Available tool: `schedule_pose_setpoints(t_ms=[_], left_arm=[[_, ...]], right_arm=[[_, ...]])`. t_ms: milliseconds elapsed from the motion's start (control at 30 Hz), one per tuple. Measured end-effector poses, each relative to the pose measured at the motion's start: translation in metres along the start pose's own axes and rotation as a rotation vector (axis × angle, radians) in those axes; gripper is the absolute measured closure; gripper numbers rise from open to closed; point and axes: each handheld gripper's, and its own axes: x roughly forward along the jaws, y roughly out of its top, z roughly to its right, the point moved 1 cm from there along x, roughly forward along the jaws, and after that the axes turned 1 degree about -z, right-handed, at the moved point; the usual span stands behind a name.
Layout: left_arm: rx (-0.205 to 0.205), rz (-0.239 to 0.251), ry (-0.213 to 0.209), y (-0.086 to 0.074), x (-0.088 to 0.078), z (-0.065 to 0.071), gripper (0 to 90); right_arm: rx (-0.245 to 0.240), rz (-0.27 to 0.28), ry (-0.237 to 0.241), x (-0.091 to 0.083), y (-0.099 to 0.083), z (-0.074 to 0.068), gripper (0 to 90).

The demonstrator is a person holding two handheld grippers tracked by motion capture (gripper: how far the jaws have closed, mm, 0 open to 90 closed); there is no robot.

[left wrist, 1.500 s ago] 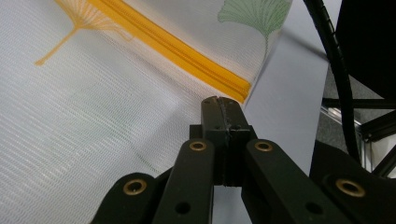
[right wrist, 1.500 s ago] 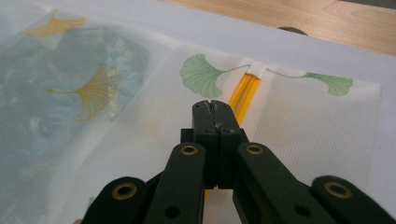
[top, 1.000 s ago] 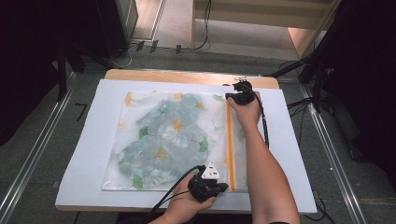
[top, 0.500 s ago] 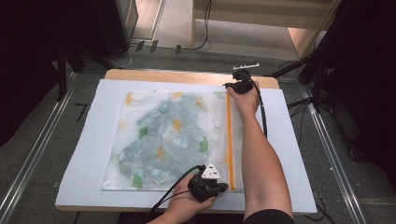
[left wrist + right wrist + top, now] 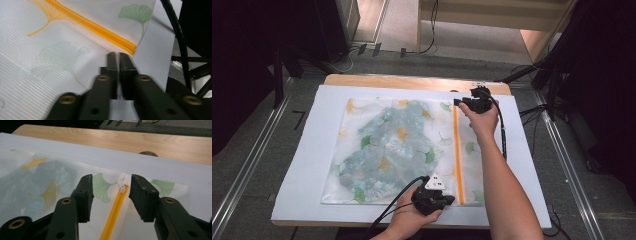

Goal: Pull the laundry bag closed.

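Mesh zip bag [image 5: 397,145] lies flat on the bench [image 5: 412,82], its near zipper end pinched by the closed left claw [image 5: 117,56]. The right claw [image 5: 111,191], just opened, straddles the zipper pull [image 5: 121,185] without touching; closing off-centre could miss the tab. The high view alone shows the clothing inside.

Both grippers, left gripper [image 5: 432,197] and right gripper [image 5: 477,100], are black with brass screws on the jaws, black cables; forearms bare.
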Motion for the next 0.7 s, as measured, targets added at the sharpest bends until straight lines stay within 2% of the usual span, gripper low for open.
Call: schedule_pose_setpoints(t_ms=[100,167,333,433,567,633,700], left_arm=[[-0.005,0.013,-0.005,0.0,-0.001,-0.001,76.8],[-0.009,0.039,0.007,-0.001,-0.004,-0.001,66.2],[-0.013,0.1,0.036,-0.002,-0.013,-0.002,40.5],[-0.026,0.12,0.033,-0.002,-0.019,-0.005,28.4],[-0.012,0.133,0.016,-0.004,-0.024,-0.005,17.7],[0.009,0.124,0.04,-0.005,-0.026,-0.004,14.5],[0.036,0.125,0.044,-0.006,-0.029,-0.004,11.3]], right_arm=[[-0.009,0.008,0.029,-0.012,-0.015,-0.002,46.9],[-0.025,0.012,0.052,-0.02,-0.025,-0.005,44.2],[-0.052,0.024,0.068,-0.04,-0.051,-0.009,39.0],[-0.036,0.047,0.091,-0.053,-0.064,-0.009,35.1],[-0.051,0.066,0.091,-0.069,-0.081,-0.011,25.0],[-0.054,0.066,0.08,-0.075,-0.09,-0.012,18.8],[-0.039,0.069,0.074,-0.082,-0.101,-0.013,16.4]])
